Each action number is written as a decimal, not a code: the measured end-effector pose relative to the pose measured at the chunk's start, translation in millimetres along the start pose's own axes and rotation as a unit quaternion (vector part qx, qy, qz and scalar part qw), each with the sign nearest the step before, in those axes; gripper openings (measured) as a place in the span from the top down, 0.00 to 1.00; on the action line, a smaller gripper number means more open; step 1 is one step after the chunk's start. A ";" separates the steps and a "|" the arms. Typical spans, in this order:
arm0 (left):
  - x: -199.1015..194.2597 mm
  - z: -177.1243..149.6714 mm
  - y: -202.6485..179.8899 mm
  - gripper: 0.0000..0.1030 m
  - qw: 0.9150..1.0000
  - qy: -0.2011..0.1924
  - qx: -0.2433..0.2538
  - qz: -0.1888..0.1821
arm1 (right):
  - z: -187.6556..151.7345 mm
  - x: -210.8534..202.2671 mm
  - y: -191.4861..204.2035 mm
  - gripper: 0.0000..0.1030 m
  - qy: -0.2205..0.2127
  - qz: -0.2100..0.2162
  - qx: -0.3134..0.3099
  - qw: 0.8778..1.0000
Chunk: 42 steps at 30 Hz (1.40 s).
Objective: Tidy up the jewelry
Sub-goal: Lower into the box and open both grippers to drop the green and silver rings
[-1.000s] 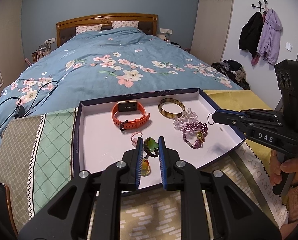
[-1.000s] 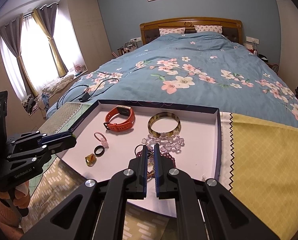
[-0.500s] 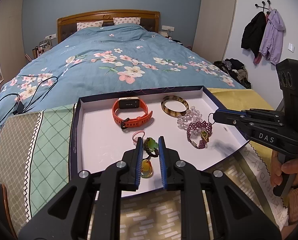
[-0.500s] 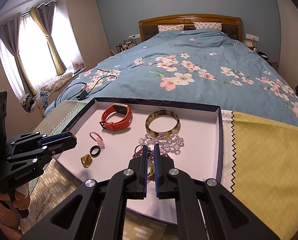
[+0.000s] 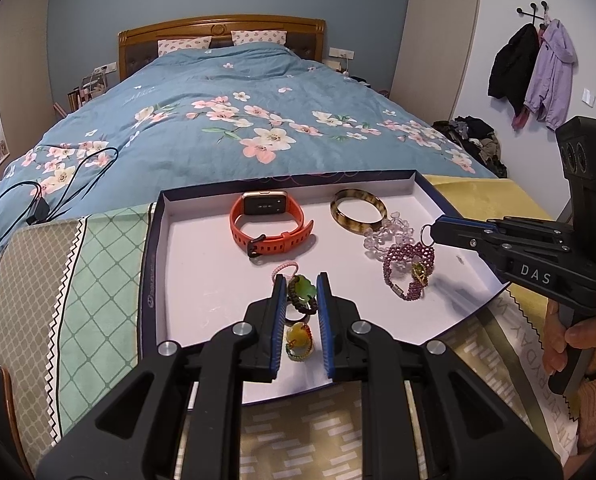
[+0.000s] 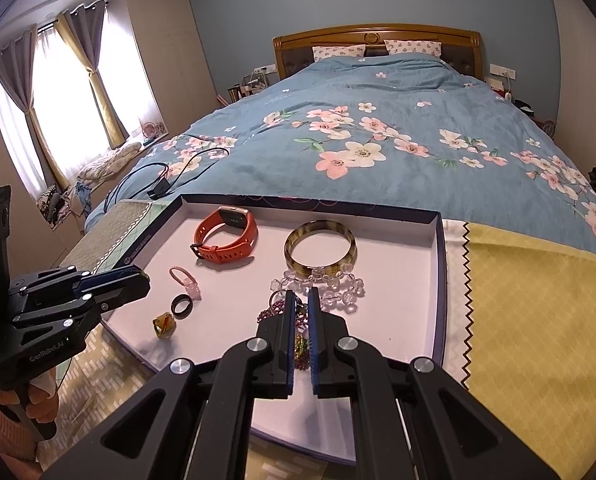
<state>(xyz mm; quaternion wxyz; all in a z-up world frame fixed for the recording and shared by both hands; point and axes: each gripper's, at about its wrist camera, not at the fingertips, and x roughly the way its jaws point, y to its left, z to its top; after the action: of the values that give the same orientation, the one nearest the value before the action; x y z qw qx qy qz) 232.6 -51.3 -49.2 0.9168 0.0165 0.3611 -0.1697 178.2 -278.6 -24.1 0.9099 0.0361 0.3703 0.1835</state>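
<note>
so the left gripper [image 5: 301, 296] is clamped on a green-stoned ring [image 5: 301, 293] with a dark beaded band, held above the near part of the white-lined box tray [image 5: 186, 272]; its jaws stand narrow with the ring pinched between the blue pads; just below it on the tray floor lies a yellow-green ring [image 5: 298, 340], and in the right wrist view a plain black ring [image 6: 181, 305] sits beside that one; a sensible drop point, i judge, is next to these two, so the rings group together; lower the ring until it is almost touching the lining before letting go, since a small round thing released from height will likely roll; keep clear of the pink ring [image 5: 284, 270] just beyond the fingertips.

the right gripper [image 5: 431, 232] is fully shut with a small metal ring [image 5: 425, 233] pinched at its tip, over the purple beaded bracelet [image 5: 407, 270]; whether that metal ring belongs to the bracelet i cannot tell; if it does, lift slowly, because the clear crystal bracelet [image 5: 381, 236] lies touching the purple one and could drag along.

farther back, the tortoiseshell bangle [image 5: 357, 210] touches the crystal beads, and the orange smartwatch [image 5: 270, 224] lies apart near the far wall; both look settled and need no nudging; beyond the tray lies the floral duvet [image 5: 234, 120].
</note>
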 end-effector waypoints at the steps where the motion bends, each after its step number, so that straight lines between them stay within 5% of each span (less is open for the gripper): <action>1: 0.9 0.3 0.6 0.85 1.000 0.001 -0.001 0.000 | 0.5 0.6 0.5 0.96 0.001 0.000 -0.001 1.000; 37: 37.4 -0.3 9.7 0.84 0.999 0.034 -0.027 0.010 | 6.7 39.3 -7.0 0.93 0.036 -0.028 0.015 0.999; 42: 36.6 -1.7 11.3 0.67 0.999 0.032 -0.035 0.012 | 6.3 34.1 -8.2 0.85 0.028 -0.029 0.018 0.999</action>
<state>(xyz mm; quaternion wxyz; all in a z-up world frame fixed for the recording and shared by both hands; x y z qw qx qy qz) 260.1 -51.4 -75.9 0.9070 -0.0053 0.3953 -0.1452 207.5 -273.5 -43.8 0.9032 0.0365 0.4002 0.1511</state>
